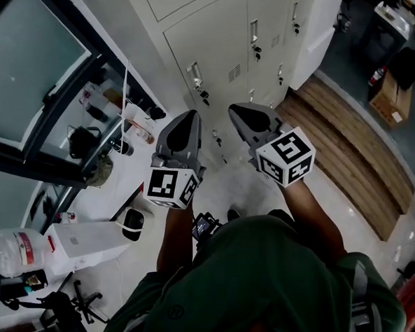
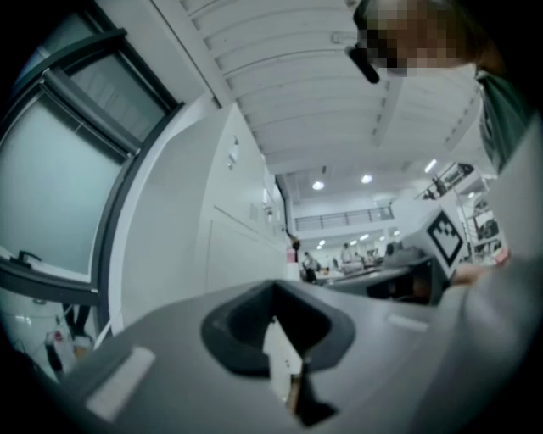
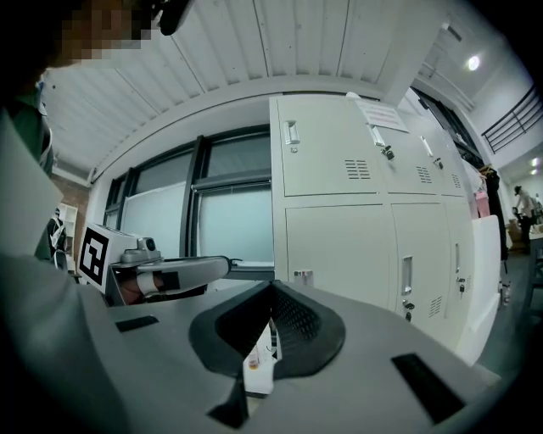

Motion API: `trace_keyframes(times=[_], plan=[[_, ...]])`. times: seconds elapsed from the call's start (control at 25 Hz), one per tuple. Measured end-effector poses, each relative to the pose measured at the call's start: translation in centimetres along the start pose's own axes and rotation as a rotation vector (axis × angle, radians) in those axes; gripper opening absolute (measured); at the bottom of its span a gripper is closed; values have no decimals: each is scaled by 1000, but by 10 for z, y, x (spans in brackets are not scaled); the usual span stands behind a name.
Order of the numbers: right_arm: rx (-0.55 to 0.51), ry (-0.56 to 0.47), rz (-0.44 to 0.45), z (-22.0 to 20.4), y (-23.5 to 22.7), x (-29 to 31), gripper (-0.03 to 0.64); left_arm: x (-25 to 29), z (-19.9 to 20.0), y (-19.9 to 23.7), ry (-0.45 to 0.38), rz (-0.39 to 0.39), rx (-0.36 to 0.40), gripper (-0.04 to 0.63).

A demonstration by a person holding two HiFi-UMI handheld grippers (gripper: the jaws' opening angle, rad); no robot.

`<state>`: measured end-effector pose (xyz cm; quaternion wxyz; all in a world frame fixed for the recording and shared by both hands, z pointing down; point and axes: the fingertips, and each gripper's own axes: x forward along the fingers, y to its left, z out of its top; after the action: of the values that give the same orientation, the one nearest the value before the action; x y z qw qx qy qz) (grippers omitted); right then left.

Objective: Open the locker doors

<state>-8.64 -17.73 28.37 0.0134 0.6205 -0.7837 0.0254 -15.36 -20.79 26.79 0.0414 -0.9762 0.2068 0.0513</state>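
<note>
**A:** Where are the lockers (image 1: 211, 46)?

**B:** Straight ahead, a white bank against the wall. The near doors are all shut, each with a handle (image 1: 195, 74) at one edge.

**A:** And the grippers?

**B:** The left gripper (image 1: 188, 116) and right gripper (image 1: 238, 111) are side by side before the person, well short of the doors. Both pairs of fingers are closed on nothing.

**A:** Which step, then?

**B:** The approach, I'd judge. Next they must close in on one handle, part the fingers to take it, then pull the door outward.
</note>
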Motion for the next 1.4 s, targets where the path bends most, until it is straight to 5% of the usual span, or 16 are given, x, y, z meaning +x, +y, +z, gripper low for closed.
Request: trace_keyframes(times=[0.32,0.84,1.2,1.28,1.4], plan=[[5,21,54,-5,-12,51,5,17,-10,30,16,25,-13,0],[-1,100,259,-30,-42,150,6,50,-32,68,87,174,-6,0],[-96,146,339,-39,-50,177,11,66,-47,87,112,258,-25,0],[-118,153,343,-39,-51,178,77,69,-50,89,115,265,-30,0],[-110,149,381,-39,-47,181,77,74,-52,90,119,268,-32,0]])
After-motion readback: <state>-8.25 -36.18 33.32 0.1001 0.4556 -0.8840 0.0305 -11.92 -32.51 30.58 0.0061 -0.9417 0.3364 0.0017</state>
